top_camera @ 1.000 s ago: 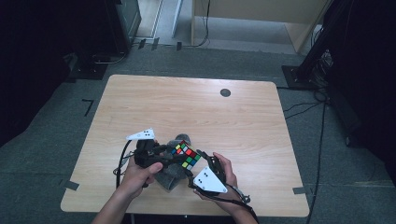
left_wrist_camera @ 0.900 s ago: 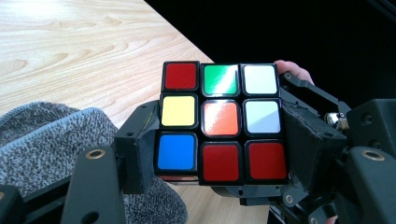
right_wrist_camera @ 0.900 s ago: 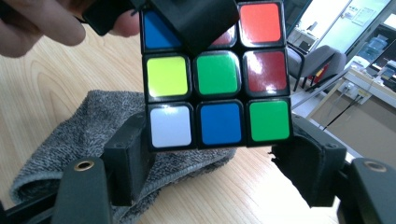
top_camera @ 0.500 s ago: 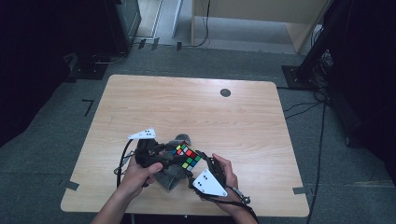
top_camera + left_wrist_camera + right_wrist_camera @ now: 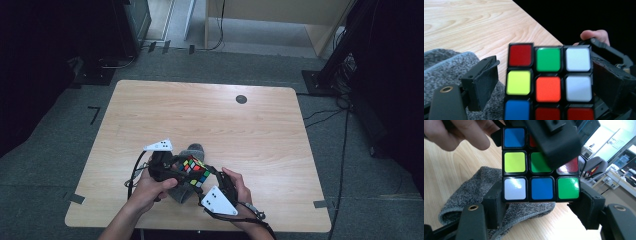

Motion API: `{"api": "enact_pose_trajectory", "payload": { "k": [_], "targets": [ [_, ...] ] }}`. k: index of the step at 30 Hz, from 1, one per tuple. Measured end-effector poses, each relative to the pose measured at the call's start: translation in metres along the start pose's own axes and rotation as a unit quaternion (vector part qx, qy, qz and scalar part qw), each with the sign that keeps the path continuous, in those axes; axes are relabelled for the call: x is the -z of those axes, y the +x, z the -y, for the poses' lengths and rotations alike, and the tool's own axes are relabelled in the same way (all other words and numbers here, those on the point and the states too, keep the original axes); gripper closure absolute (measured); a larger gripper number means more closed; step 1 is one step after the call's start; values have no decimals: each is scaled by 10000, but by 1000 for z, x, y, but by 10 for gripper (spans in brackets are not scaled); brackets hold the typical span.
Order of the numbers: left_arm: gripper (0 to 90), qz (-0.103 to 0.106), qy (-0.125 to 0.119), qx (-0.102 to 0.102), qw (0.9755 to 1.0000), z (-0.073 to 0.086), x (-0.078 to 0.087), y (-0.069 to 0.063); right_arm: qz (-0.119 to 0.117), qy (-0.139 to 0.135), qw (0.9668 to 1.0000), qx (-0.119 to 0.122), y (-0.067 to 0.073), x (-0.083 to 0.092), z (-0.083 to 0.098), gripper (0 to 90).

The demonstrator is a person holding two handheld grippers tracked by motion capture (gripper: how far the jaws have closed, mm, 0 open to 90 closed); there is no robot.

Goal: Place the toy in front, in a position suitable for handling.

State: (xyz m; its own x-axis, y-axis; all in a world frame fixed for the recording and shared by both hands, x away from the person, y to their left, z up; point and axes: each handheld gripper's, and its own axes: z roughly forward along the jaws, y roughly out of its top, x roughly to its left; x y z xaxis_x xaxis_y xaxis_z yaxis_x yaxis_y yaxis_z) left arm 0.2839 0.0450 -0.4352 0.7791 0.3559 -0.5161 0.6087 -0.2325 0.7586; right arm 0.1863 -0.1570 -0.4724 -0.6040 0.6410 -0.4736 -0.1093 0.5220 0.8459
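The cube (image 5: 195,171) sits between the two grippers near the surface's (image 5: 260,130) six-o'clock edge, held just above a grey cloth (image 5: 186,186). The right gripper (image 5: 537,195) has its jaws clamped on the cube's bottom layer — one pad at each side. The left gripper (image 5: 544,82) has just been opening; its jaws stand wide around the cube, the nine-o'clock pad clear of it — whether the three-o'clock pad touches, I cannot tell.
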Motion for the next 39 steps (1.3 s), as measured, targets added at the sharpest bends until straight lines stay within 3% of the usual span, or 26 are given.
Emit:
{"api": "enact_pose_trajectory", "payload": {
  "k": [2,4,5,9,14,18,21,24,29,39],
  "targets": [
    [169,129,44,-34,9999,0,-1,-1,4,20,10000,44,2,-1,0,345],
    [264,-43,82,-68,9999,0,-1,-1,19,33,10000,61,1,-1,1,345],
    [316,-2,76,-6,10000,0,0,1,1,39,10000,62,1,-1,1,345],
    [324,83,142,57,9998,1,1,4,5,58,9999,134,2,-1,1,345],
    [306,136,450,-20,9989,2,-1,5,16,82,9999,139,1,-1,1,345],
    [327,60,242,-66,9997,1,0,2,0,51,10000,-28,-3,-1,1,343],
    [332,83,193,32,9998,2,0,3,-16,89,9998,-154,-5,-2,1,335],
    [333,307,98,170,9993,2,1,5,39,199,9995,-222,-5,-4,3,289],
    [333,566,16,283,9980,1,2,6,0,197,9988,-445,-8,-5,5,299],
    [332,745,-7,377,9965,1,5,9,-53,63,9993,-370,-9,-2,3,346]
  ]
}}
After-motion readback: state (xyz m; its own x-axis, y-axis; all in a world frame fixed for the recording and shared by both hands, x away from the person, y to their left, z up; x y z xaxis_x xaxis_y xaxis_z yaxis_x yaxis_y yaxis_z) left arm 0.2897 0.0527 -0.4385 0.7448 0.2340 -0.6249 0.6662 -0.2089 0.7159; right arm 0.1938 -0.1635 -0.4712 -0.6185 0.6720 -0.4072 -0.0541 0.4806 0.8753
